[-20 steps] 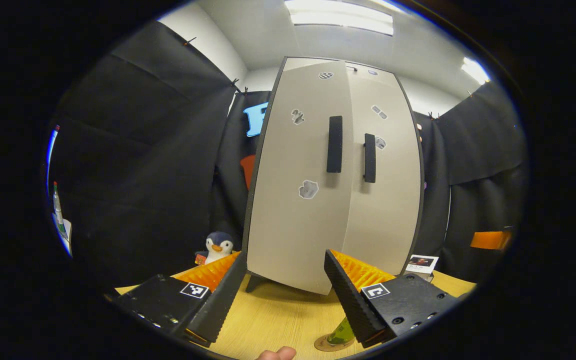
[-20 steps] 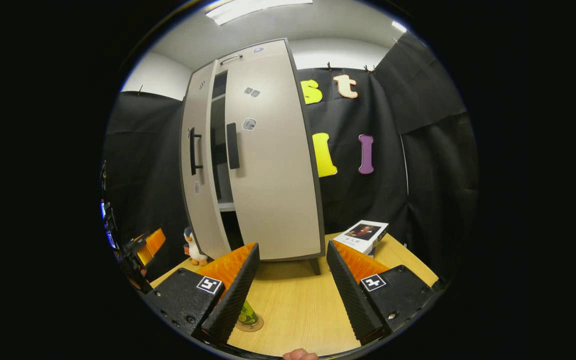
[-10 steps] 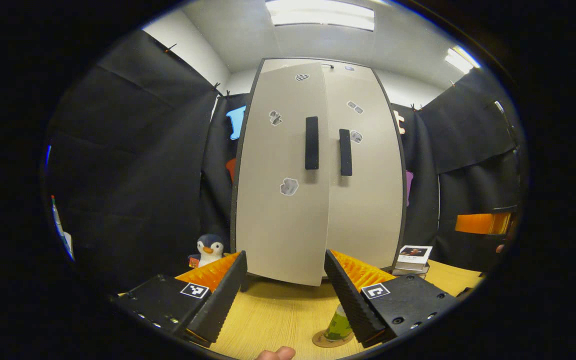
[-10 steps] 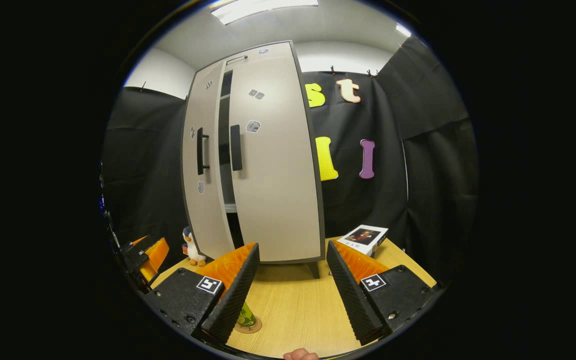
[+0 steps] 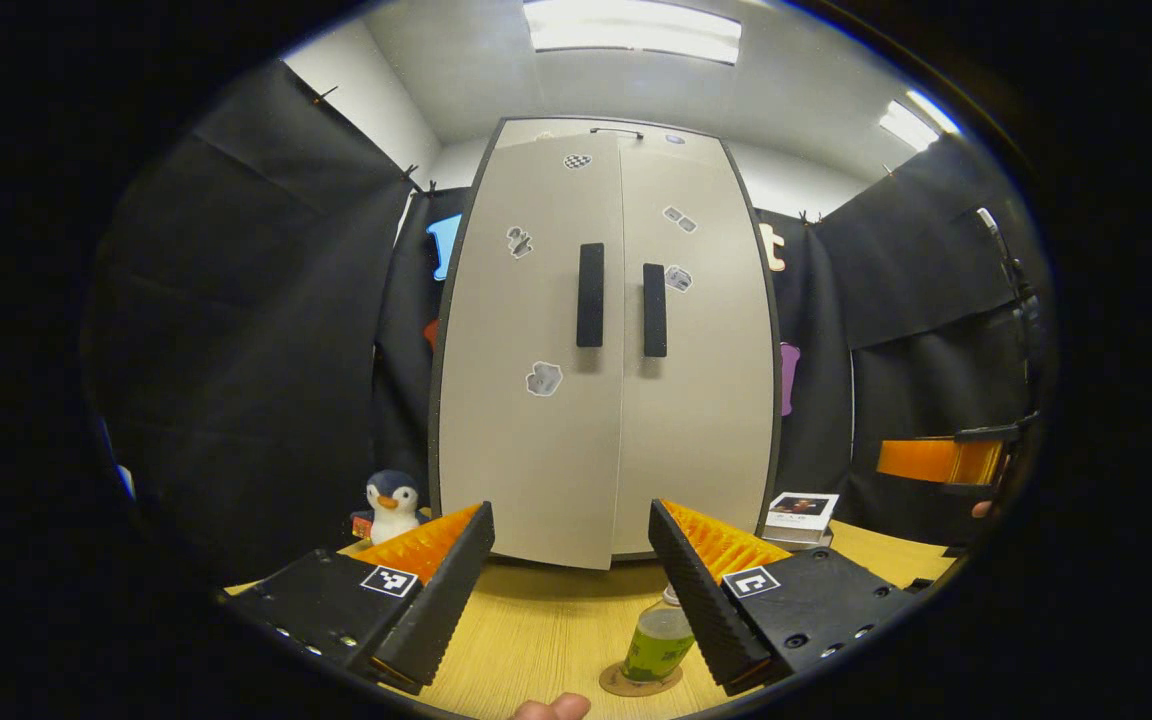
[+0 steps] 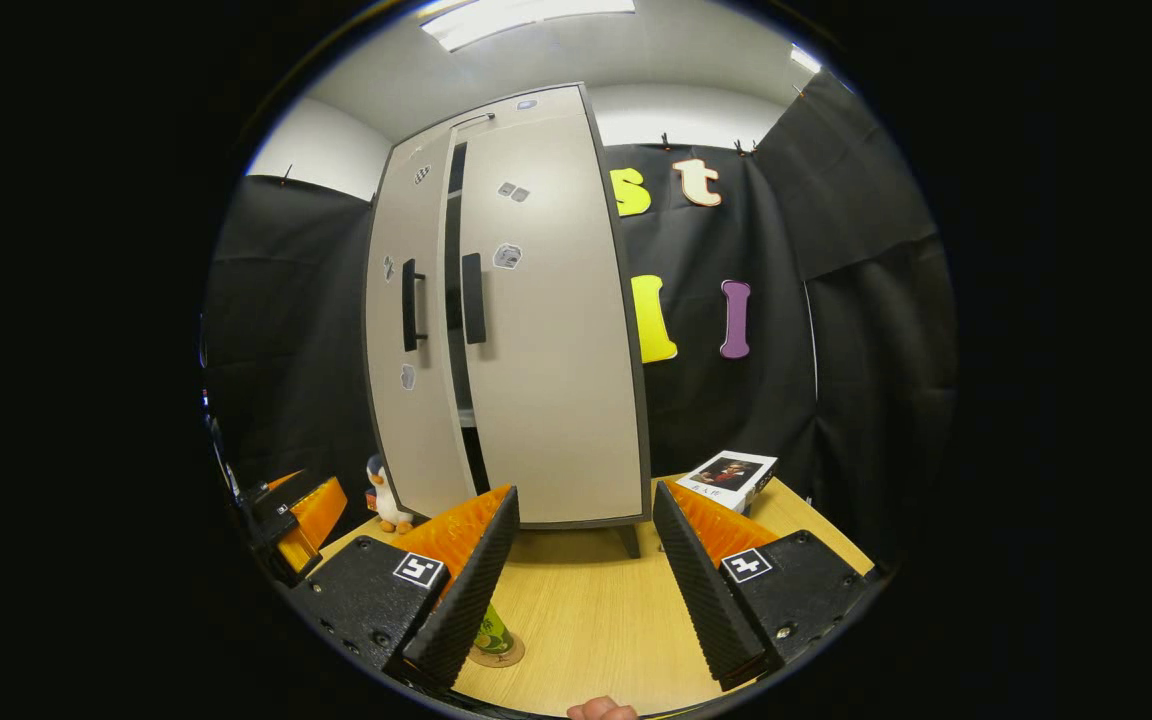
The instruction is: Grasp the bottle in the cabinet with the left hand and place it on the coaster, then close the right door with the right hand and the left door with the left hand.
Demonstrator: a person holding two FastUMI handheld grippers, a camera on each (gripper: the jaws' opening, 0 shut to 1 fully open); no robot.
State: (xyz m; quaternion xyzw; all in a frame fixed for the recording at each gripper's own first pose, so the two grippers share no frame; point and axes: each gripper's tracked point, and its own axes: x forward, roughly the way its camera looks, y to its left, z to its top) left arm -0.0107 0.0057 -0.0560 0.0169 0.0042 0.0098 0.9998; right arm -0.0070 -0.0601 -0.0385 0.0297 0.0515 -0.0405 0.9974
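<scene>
The pale cabinet fills the middle of both views. In the right gripper view its right door [image 6: 556, 380] lies flush, while the left door [image 6: 416, 420] stands slightly ajar with a narrow dark gap between them. In the left gripper view the left door [image 5: 526, 400] and right door [image 5: 701, 400] look almost level. A small green-labelled bottle [image 5: 658, 640] stands upright on a round coaster [image 5: 626, 683] on the wooden table, also seen as the bottle [image 6: 493, 632] behind my right gripper's left finger. My left gripper [image 5: 568, 515] is open and empty, back from the doors. My right gripper [image 6: 586, 495] is open and empty too.
A toy penguin [image 5: 394, 497] sits left of the cabinet foot. A white box with a picture [image 6: 731, 475] lies at the table's right rear. The other gripper [image 6: 301, 510] hovers at the far left of the right gripper view. Black cloth walls close in the booth.
The left door has swung in from wider open to nearly shut. My left gripper has drawn back and turned to face the cabinet squarely, so more of the bottle shows. The right gripper barely moved.
</scene>
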